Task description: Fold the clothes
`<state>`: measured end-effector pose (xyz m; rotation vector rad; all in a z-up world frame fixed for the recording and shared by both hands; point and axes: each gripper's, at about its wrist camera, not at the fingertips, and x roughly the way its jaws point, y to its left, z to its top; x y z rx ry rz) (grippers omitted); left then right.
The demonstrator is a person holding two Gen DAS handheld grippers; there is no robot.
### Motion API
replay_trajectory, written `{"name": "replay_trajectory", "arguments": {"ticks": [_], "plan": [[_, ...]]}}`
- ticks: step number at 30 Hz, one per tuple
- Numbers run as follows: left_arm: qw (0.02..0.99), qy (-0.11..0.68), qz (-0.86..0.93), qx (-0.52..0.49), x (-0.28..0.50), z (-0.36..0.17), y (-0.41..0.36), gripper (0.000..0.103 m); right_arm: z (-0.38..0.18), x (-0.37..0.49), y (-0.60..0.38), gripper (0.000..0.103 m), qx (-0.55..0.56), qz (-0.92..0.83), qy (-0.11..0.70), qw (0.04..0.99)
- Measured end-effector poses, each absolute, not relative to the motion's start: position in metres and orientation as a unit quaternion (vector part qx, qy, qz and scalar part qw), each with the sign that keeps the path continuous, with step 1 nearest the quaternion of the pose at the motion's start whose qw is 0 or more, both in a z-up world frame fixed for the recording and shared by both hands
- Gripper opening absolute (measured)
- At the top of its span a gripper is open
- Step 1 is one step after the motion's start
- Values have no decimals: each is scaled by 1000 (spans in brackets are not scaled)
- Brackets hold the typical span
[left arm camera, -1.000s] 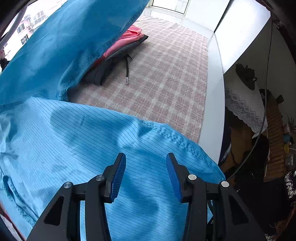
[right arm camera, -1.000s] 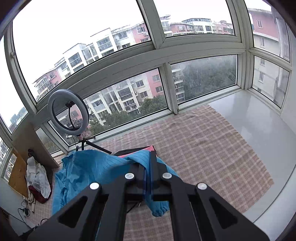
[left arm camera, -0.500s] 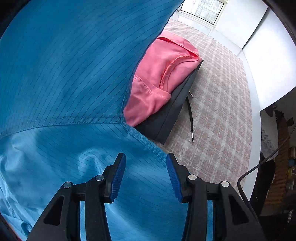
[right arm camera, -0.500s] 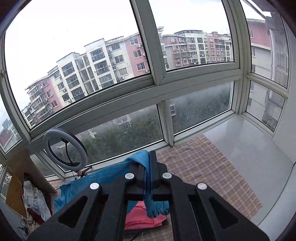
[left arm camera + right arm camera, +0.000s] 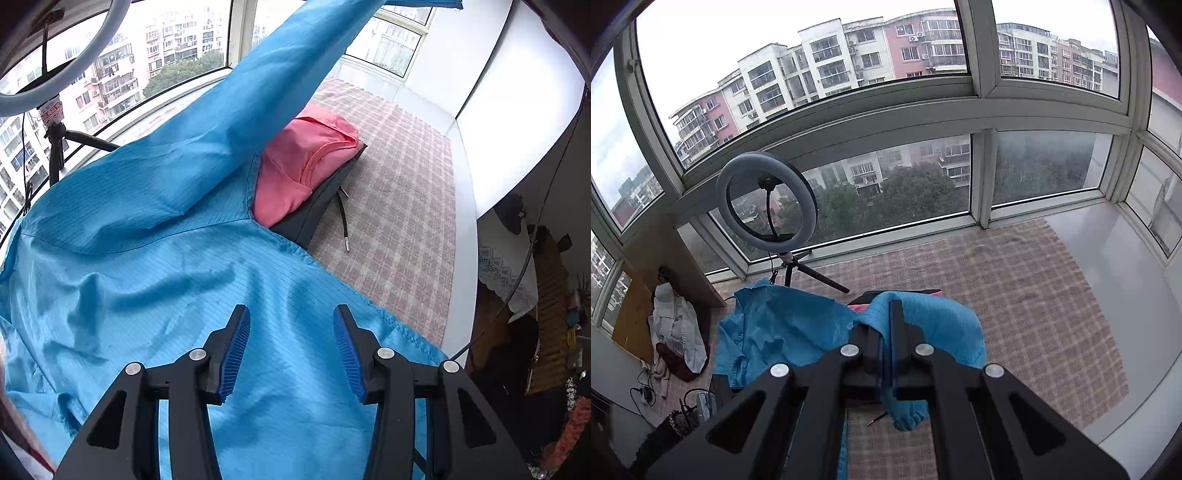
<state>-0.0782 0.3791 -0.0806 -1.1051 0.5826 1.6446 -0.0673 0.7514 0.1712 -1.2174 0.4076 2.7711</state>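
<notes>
**Item 1. Right gripper** point(image 5: 886, 354). Jaws were pressed together on a fold of the blue garment point(image 5: 783, 332); the pinched part was the sleeve, whose cuff point(image 5: 907, 419) hung below the fingers at 6 o'clock. Judged purpose: the sleeve was lifted clear of the body so it could be carried across and laid flat for a fold.

**Item 2. Left gripper** point(image 5: 291, 354). Jaws stood spread, nothing between the pads point(image 5: 236, 350); blue cloth lay beneath them, whether touched could not be told. Judged purpose: poised above the lower body of the garment, ready to pin or pinch it while the other side pulled.

**Item 3. Blue garment, body** point(image 5: 155, 288). Spread, wrinkled, on the checked mat point(image 5: 406, 206); hem point(image 5: 388, 317) ran toward 4 o'clock of the left jaws. Raised sleeve point(image 5: 280, 74) stretched taut toward 1 o'clock, out of the top of the left view.

**Item 4. Folded pile.** Pink garment point(image 5: 306, 162) rested atop a dark folded garment point(image 5: 317, 206), at 12 o'clock of the left jaws, partly overlapped by blue cloth; a drawcord tip point(image 5: 346, 243) trailed onto the mat. Judged finished and set aside.

**Item 5. Surroundings.** Ring light point(image 5: 766, 201) on tripod stood at 11 o'clock of the right jaws, by the window point(image 5: 886, 110).
</notes>
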Motion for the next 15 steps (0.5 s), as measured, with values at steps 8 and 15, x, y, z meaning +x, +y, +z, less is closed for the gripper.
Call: {"name": "replay_trajectory", "arguments": {"ticks": [8,15], "plan": [[462,199,730,-462,-89,-65,270,46,135,-13,573,2,-431,894,106,-62],[484,181,718,-466,-66,-79,218,46,-19,60,422,8,-578,801,105,-120]]}}
